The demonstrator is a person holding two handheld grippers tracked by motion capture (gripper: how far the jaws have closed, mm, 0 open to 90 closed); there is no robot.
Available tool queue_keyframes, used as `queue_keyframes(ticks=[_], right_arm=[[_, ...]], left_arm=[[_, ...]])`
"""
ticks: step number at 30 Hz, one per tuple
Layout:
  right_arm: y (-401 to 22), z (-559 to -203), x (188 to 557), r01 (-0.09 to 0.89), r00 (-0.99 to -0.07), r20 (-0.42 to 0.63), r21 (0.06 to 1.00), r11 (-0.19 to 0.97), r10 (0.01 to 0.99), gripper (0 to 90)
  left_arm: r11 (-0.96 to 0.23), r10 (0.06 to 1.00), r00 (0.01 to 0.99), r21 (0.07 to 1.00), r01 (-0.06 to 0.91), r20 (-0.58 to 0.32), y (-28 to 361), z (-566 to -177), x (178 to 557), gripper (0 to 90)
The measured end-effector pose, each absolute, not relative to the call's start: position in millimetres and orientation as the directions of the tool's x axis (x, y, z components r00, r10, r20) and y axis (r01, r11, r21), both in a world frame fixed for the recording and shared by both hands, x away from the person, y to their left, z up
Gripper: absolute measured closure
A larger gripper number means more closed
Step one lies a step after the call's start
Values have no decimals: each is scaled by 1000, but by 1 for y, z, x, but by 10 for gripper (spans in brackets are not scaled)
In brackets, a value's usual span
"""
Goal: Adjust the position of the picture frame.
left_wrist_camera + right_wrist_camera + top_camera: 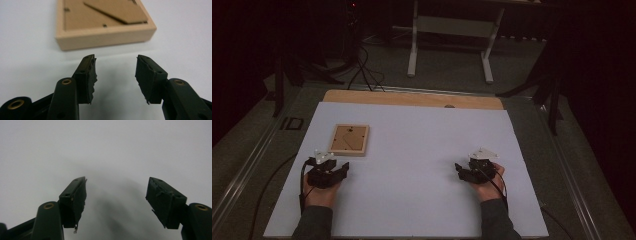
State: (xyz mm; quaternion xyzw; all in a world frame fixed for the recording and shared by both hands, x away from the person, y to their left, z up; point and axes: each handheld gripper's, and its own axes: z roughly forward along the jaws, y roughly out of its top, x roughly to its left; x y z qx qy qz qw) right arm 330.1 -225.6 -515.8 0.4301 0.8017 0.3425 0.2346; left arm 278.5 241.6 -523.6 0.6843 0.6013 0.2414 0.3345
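Observation:
A small wooden picture frame [349, 140] lies back side up on the white sheet [412, 170], toward the left. My left gripper [326, 164] rests on the sheet just in front of the frame, held in a hand. In the left gripper view the frame [105, 35] lies a short way beyond the open gripper [116, 65], with nothing between its fingertips. My right gripper [472, 167] sits on the sheet at the right, far from the frame. Its jaws stand wide apart over bare white sheet in the right gripper view [116, 182].
A wooden board [412, 98] shows under the sheet's far edge. Beyond the table stand a white table frame [449, 45] and black stands [282, 75] with cables on the floor. Cables trail from both grippers.

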Motion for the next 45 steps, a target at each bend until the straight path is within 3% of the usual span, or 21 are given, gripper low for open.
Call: queue_keyframes(ticks=[17, 22, 28, 45], right_arm=[[-225, -513, 328, 498, -535, -93, 768, 403, 840, 339], [-227, -513, 327, 502, -534, -96, 764, 406, 840, 345], [-228, -513, 327, 499, -531, -99, 766, 405, 842, 345], [-231, -512, 328, 496, -523, -101, 771, 399, 846, 345]], left_arm=[[-61, 964, 240, 781, 621, -115, 251, -510, 275, 600], [-78, 955, 275, 796, 600, -114, 245, -502, 270, 693], [-60, 961, 253, 809, 584, -112, 254, -491, 277, 894], [-42, 988, 144, 781, 623, -62, 282, -494, 324, 895]])
